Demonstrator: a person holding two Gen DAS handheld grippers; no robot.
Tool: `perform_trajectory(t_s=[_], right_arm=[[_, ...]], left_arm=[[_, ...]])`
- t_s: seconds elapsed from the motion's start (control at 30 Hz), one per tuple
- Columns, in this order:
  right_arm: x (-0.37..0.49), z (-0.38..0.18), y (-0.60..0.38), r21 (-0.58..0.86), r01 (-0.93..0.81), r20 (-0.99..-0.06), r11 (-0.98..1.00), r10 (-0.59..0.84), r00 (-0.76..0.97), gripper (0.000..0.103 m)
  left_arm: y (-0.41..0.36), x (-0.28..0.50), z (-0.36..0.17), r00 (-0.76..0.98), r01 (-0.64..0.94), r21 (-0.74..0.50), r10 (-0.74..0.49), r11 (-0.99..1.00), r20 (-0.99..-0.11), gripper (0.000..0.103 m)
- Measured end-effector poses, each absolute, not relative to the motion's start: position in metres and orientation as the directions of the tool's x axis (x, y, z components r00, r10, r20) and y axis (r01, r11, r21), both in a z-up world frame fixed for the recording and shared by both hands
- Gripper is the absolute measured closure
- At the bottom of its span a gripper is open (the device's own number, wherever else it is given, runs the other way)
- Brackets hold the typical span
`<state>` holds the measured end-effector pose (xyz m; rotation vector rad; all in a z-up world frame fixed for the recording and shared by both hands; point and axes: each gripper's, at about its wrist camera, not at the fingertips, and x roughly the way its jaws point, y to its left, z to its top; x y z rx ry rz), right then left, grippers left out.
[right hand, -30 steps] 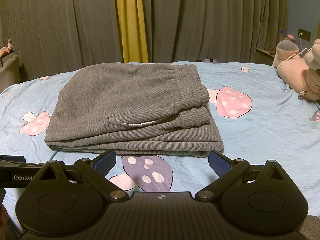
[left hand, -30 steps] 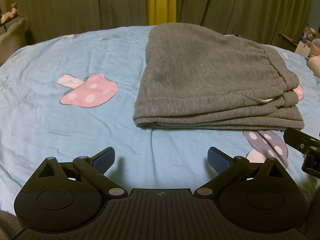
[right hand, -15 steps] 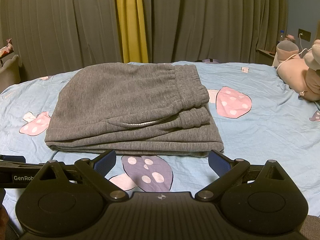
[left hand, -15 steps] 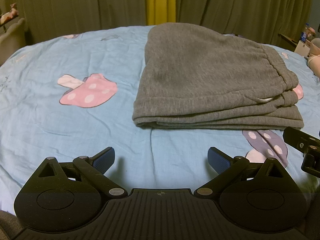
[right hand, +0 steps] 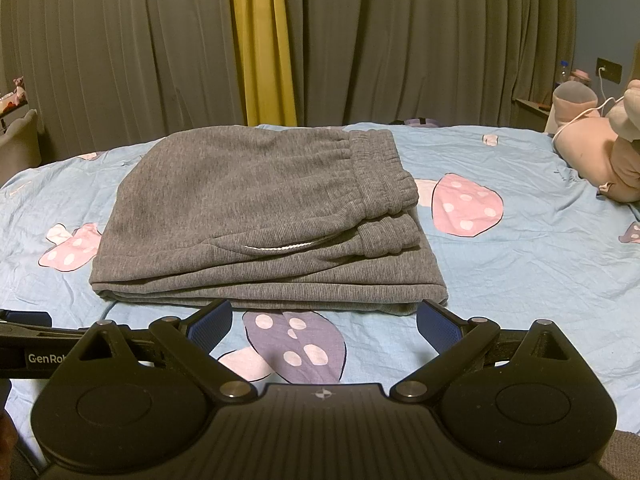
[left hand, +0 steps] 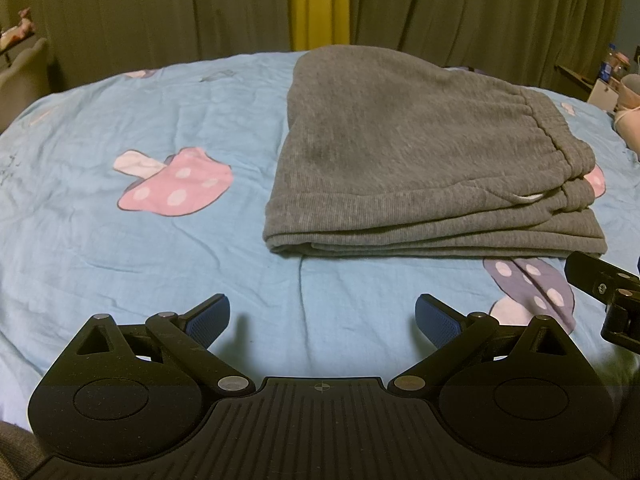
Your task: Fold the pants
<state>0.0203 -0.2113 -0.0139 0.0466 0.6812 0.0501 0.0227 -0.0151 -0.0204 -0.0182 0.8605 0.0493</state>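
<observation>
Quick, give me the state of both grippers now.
Left gripper: open, holding nothing, short of the folded pants.
Right gripper: open, holding nothing, just before the pants' near edge.

Bedroom, mushroom-print bedsheet (right hand: 520, 272), drawn curtains (right hand: 120, 60), plush toy (right hand: 600, 152)

Nothing has visibly changed: the folded pants (right hand: 260, 216) and both claws sit exactly as before.
</observation>
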Motion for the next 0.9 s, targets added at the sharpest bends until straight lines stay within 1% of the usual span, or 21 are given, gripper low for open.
perform_trajectory(t_s=[0.9], right_arm=[[0.0207,-0.0152,-0.21,0.057,-0.028,-0.629,0.998,0.058,0.775,0.004]], left_arm=[[-0.0152,0.0218,-0.0199,0.653,-0.046,-0.001,0.029,0.999,-0.756,0.001]])
